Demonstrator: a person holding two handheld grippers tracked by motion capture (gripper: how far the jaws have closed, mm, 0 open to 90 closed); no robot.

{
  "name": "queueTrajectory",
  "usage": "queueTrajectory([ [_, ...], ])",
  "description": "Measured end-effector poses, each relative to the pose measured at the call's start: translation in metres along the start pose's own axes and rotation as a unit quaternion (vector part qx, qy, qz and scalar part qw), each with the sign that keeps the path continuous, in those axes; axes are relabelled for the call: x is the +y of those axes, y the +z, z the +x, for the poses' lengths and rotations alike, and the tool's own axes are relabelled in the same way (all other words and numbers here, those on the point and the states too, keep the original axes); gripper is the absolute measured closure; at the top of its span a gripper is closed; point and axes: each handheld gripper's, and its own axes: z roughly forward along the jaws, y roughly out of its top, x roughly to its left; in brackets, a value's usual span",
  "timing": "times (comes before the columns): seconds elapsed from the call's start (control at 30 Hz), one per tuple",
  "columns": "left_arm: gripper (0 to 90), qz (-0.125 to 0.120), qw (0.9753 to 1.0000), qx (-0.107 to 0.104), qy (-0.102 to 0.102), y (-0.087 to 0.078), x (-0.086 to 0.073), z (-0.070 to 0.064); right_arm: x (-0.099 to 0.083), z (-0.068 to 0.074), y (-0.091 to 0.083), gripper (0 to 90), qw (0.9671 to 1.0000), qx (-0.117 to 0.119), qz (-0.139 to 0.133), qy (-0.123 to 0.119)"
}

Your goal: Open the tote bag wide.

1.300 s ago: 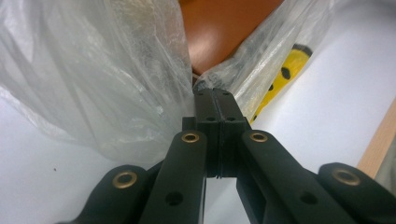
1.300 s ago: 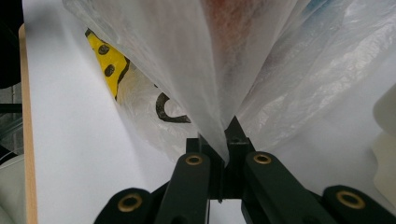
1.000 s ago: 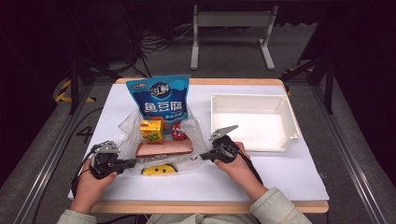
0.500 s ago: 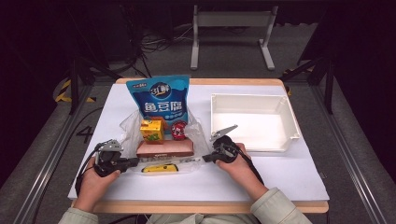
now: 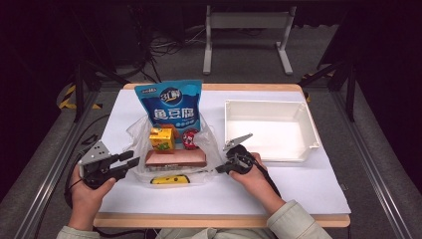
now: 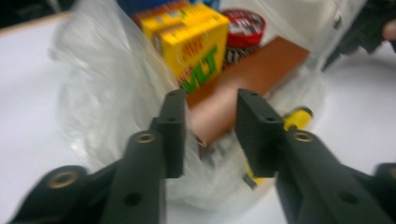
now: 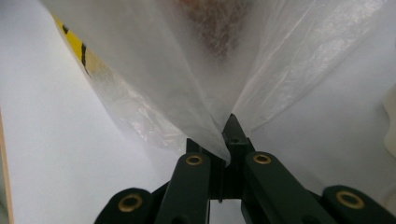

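Note:
A clear plastic bag (image 5: 209,142) lies mid-table with a yellow box (image 5: 161,138), a red tin (image 5: 190,138), a brown bar (image 5: 175,158) and a yellow tool (image 5: 170,179) in it. A blue snack pouch (image 5: 171,107) stands at its far side. My left gripper (image 5: 133,163) is open just left of the bag. Between its jaws (image 6: 210,107) I see the bag (image 6: 93,93), the brown bar (image 6: 252,70) and the yellow box (image 6: 196,42). My right gripper (image 5: 221,168) is shut on the bag's right edge, with the film (image 7: 187,70) pinched at its tips (image 7: 226,140).
An empty white tray (image 5: 308,149) sits at the right, just beyond the right hand. White paper covers the table (image 5: 308,189). Dark floor, cables and a metal stand lie beyond the far edge.
My left gripper has pulled back a little to the left, off the bag's edge. The bag has settled flatter. The right gripper has stayed in place on the bag.

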Motion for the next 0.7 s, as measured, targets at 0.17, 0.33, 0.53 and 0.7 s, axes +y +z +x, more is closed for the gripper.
queueTrajectory([
  [0.17, 41.5, 0.006, 0.9993, 0.038, -0.003, 0.008, 0.005, 0.003, 0.001, 0.000, -0.001, 90.0, 1.0000, 0.000, -0.003, -0.001],
  [0.33, 52.1, 0.001, 0.9981, 0.054, -0.030, 0.021, 0.008, 0.016, 0.001, 0.001, -0.001, 90.0, 1.0000, 0.001, -0.004, -0.001],
  [0.53, 90.0, 0.050, 0.9929, 0.098, -0.044, 0.043, 0.002, 0.030, 0.001, 0.000, -0.002, 90.0, 1.0000, 0.003, -0.006, -0.003],
  [0.7, 90.0, 0.099, 0.9881, 0.100, -0.062, 0.061, -0.013, 0.042, 0.000, 0.000, -0.003, 90.0, 1.0000, 0.002, -0.006, -0.001],
])
